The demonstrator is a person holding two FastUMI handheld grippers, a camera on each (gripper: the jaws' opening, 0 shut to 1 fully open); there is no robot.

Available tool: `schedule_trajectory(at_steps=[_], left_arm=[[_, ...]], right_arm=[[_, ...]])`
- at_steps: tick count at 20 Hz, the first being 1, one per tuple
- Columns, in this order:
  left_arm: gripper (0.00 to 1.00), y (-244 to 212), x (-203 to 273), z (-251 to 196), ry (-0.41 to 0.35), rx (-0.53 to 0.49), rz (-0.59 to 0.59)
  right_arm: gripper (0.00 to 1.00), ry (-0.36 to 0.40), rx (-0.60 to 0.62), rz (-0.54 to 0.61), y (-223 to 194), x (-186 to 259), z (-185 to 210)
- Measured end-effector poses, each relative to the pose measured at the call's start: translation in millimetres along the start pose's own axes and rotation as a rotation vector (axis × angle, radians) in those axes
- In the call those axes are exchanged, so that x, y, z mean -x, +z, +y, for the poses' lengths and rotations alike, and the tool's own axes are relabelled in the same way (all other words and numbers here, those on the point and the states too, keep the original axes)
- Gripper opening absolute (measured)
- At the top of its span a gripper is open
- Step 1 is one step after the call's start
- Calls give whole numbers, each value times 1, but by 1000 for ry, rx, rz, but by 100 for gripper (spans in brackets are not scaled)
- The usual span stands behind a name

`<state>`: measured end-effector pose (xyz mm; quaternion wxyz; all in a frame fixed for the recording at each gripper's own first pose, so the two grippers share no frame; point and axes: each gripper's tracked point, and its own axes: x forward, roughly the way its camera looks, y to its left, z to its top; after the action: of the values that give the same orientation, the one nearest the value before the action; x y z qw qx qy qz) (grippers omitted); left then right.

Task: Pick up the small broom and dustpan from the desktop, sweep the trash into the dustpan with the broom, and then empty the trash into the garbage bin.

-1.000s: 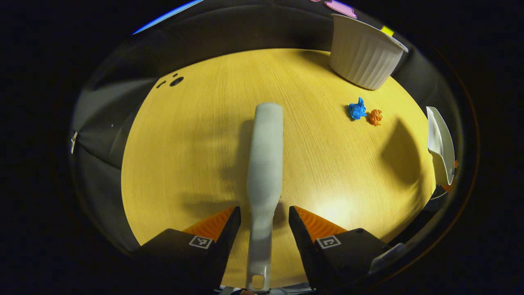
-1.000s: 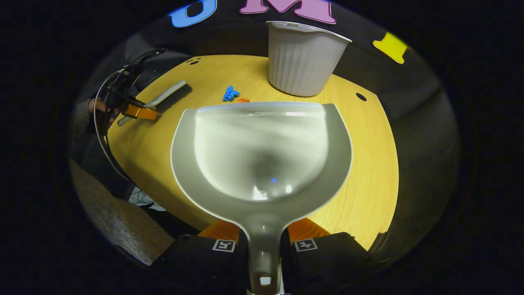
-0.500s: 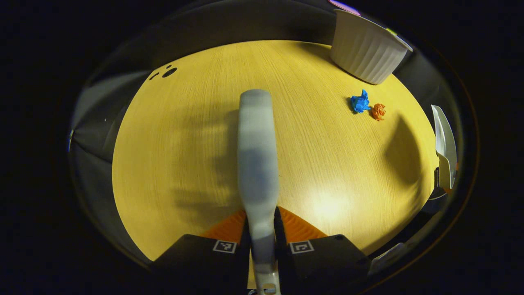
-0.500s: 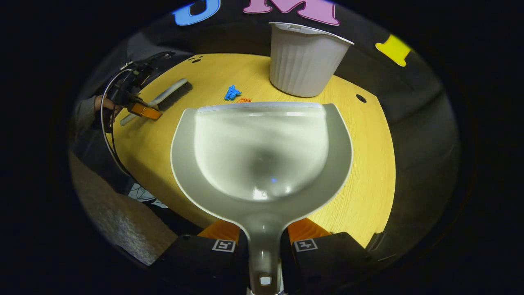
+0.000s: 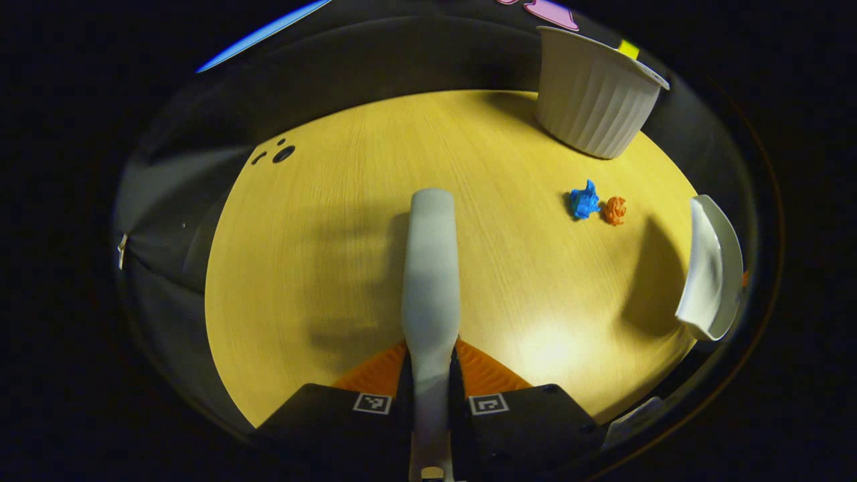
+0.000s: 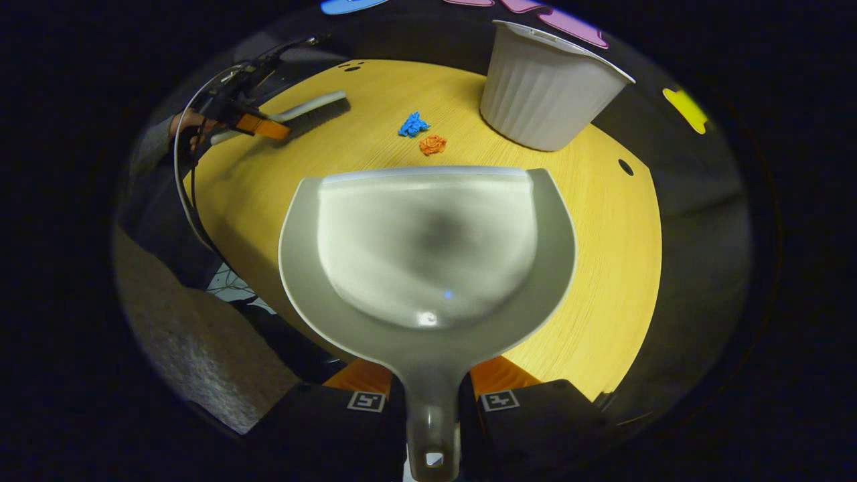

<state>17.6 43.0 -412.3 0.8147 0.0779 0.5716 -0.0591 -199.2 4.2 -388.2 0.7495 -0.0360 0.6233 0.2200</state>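
In the left gripper view my left gripper (image 5: 430,375) is shut on the handle of the small grey broom (image 5: 430,268), which points away over the yellow desktop (image 5: 321,254). A blue paper scrap (image 5: 584,201) and an orange one (image 5: 614,209) lie to the right, near the white ribbed bin (image 5: 589,100). The dustpan (image 5: 711,268) hangs at the far right. In the right gripper view my right gripper (image 6: 432,395) is shut on the grey dustpan (image 6: 428,254) handle, held above the desk. Beyond its lip lie the blue scrap (image 6: 414,124) and orange scrap (image 6: 432,144). The broom (image 6: 308,110) and left gripper (image 6: 258,125) are at the upper left.
The bin (image 6: 546,87) stands at the far edge of the desk, right of the scraps. Small dark holes (image 5: 281,152) mark the far left of the desktop, another hole (image 6: 626,167) its right side. A grey carpet (image 6: 194,355) lies below the desk's near edge.
My left gripper closed on the broom handle and lifted it. The dustpan rose and drew back, so both scraps now show beyond its lip.
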Motion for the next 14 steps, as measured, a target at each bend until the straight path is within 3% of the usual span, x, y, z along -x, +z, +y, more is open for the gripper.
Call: schedule_trajectory(at_steps=[1,3,4,5,10,11,12,14], left_arm=[[27,9,-1,-5,-7,-9,-8],[28,23,-5,-20,-23,-29,-21],[26,30,-8,-28,-31,-42,-29],[28,38,-11,-36,-41,-57,-34],[26,63,-23,-75,-84,-127,-45],[27,68,-25,-83,-92,-142,-49],[27,72,-28,-90,-99,-160,-50],[25,78,-32,-105,-120,-199,-50]], right_arm=[[37,5,1,16,0,-3,0],[41,24,-3,50,-1,-8,1],[32,38,-5,62,0,-11,2],[41,50,-7,75,0,-14,3],[37,64,-19,117,0,-28,1],[32,67,-21,121,0,-29,1],[37,71,-22,127,0,-31,0],[37,78,-15,141,1,-35,0]])
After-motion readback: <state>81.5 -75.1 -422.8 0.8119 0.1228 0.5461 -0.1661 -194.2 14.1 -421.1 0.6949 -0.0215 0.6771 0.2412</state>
